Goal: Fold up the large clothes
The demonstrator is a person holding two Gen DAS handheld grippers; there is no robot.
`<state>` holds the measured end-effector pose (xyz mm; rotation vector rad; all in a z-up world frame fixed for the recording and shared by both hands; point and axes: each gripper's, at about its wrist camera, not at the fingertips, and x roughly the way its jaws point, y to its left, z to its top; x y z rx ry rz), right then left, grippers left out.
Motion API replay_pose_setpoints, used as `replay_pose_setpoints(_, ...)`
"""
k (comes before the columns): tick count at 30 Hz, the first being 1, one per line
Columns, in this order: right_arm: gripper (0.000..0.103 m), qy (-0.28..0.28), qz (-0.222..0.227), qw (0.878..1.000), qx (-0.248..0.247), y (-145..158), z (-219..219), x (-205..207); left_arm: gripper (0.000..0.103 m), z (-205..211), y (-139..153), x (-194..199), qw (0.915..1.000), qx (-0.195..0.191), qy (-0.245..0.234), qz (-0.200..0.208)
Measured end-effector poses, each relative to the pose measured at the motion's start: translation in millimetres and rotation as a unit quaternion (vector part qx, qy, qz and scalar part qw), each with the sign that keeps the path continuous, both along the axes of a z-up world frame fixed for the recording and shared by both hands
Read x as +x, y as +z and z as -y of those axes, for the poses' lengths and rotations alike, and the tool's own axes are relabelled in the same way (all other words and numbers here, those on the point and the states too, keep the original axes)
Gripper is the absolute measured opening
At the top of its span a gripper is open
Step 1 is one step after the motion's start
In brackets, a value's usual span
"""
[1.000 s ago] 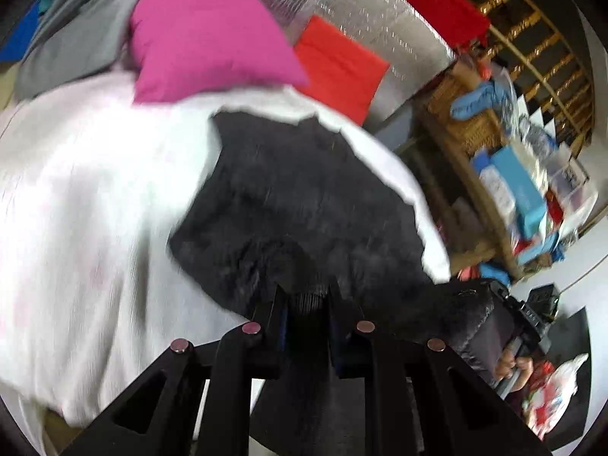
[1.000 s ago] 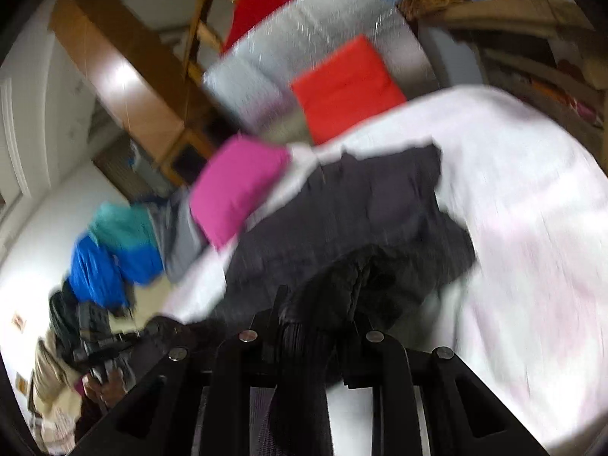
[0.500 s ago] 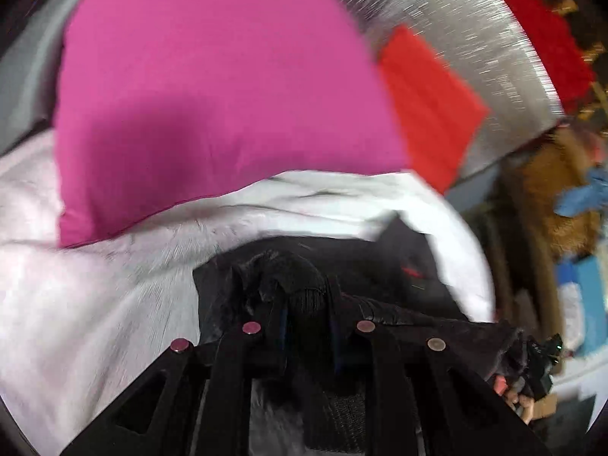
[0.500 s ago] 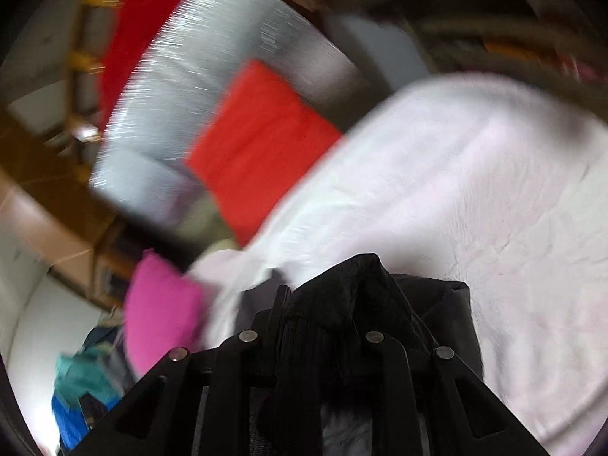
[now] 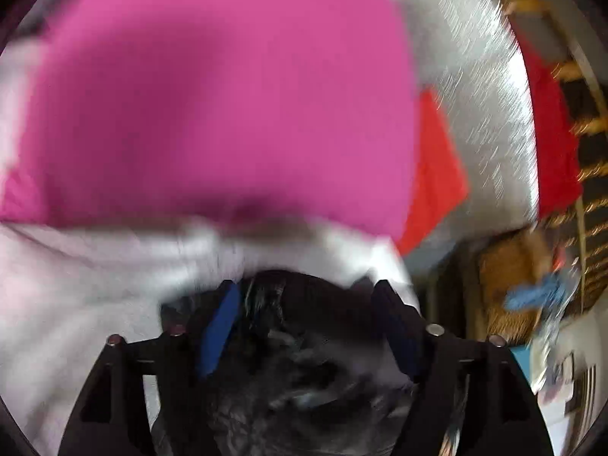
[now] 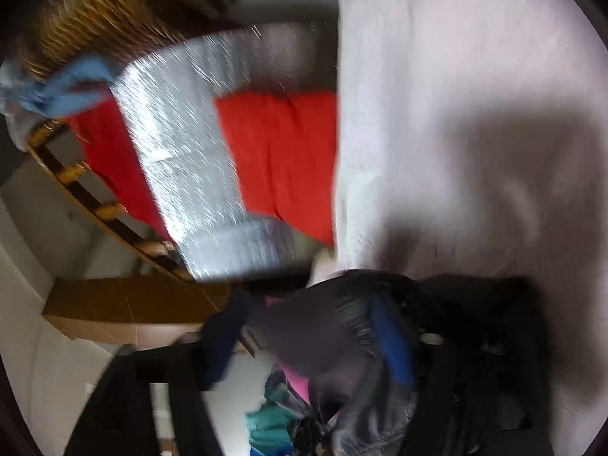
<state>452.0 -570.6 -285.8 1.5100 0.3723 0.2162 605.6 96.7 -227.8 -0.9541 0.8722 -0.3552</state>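
Left gripper [image 5: 304, 304]: two fingers [image 5: 220, 326] are standing wide apart, each lined with a blue pad; dark cloth is lying in the gap between them without being pinched.
Right gripper [image 6: 307, 326]: two fingers are also standing wide apart; the view is blurring, but one blue pad [image 6: 393, 345] is showing, with dark cloth draping over and between the fingers.
Garment, count one: a black garment [image 5: 304, 372] is lying bunched at the near edge of the left wrist view, under and between the left fingers; the right wrist view is showing the same black cloth [image 6: 475, 323] heaped at near right.
Garment location: it is resting on the white bed sheet [image 5: 76, 304], near the pink pillow.
Pillows, count two: one pink pillow [image 5: 212, 95] is filling the far half of the left view, just beyond the garment; one red pillow [image 5: 437, 174] is lying to its right, against the silver sheet.
Silver sheet, count one: a foil-like panel [image 6: 178, 133] is standing behind the red pillow [image 6: 281, 155].
Bed sheet, right view: white cover [image 6: 456, 76] is taking up the right and far side.
Background: one wicker basket [image 5: 513, 277] is sitting at right, with blue cloth on it.
Image quality: both views are smearing with motion.
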Motion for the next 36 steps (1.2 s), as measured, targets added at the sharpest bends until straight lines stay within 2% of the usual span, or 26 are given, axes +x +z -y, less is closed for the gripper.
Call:
replay_pose_setpoints(1,0.086,-0.010,-0.002,1.000,-0.029,11,1,-13,0.082,-8,17,-14,0.9998,0.012,0.009,0.014)
replay_pose_setpoints(3,0.086,0.002,-0.013,0.997,-0.072,27,-6,-36,0.083,-11,35,-37,0.9986,0.050,0.012,0.012)
replay_pose_setpoints(6,0.086,0.033,-0.018,0.991,-0.129,42,-42,-79,0.083,-1,46,-94,0.9953,0.095,0.000,0.023)
replay_pose_setpoints(7,0.086,0.040,-0.020,0.990,-0.136,42,-53,-86,0.083,6,41,-117,0.9948,0.101,-0.006,0.012)
replay_pose_setpoints(11,0.086,0.063,-0.055,0.986,-0.143,32,-103,-118,0.083,20,8,-183,0.9967,0.075,0.001,-0.031)
replay_pose_setpoints(14,0.086,0.063,-0.077,0.986,-0.134,21,-129,-144,0.083,25,-23,-210,0.9948,0.059,0.014,-0.082)
replay_pose_setpoints(16,0.086,0.057,-0.086,0.984,-0.147,16,-143,-154,0.083,26,-34,-211,0.9942,0.044,0.017,-0.097)
replay_pose_setpoints(19,0.086,0.057,-0.103,0.984,-0.135,-2,-149,-147,0.083,28,-44,-204,0.9934,0.050,0.037,-0.097)
replay_pose_setpoints(22,0.086,0.039,-0.119,0.983,-0.134,-21,-146,-137,0.083,28,-63,-189,0.9919,0.013,0.047,-0.117)
replay_pose_setpoints(25,0.086,0.026,-0.120,0.986,-0.116,-34,-145,-115,0.087,26,-69,-178,0.9906,-0.021,0.078,-0.111)
replay_pose_setpoints(28,0.085,0.005,-0.121,0.983,-0.141,-32,-148,-94,0.092,27,-73,-164,0.9893,-0.040,0.088,-0.110)
replay_pose_setpoints(30,0.076,-0.010,-0.127,0.979,-0.159,-33,-148,-91,0.092,26,-74,-160,0.9885,-0.049,0.100,-0.102)
replay_pose_setpoints(31,0.062,-0.014,-0.137,0.975,-0.173,-34,-149,-87,0.090,25,-74,-160,0.9881,-0.051,0.105,-0.100)
replay_pose_setpoints(34,0.049,-0.017,-0.141,0.972,-0.188,-29,-151,-85,0.067,28,-71,-156,0.9874,-0.016,0.109,-0.113)
replay_pose_setpoints(35,0.043,-0.017,-0.138,0.969,-0.205,-22,-153,-87,0.058,28,-70,-155,0.9874,-0.012,0.108,-0.115)
replay_pose_setpoints(36,0.039,-0.018,-0.134,0.965,-0.226,-15,-155,-90,0.054,27,-69,-156,0.9873,-0.012,0.110,-0.114)
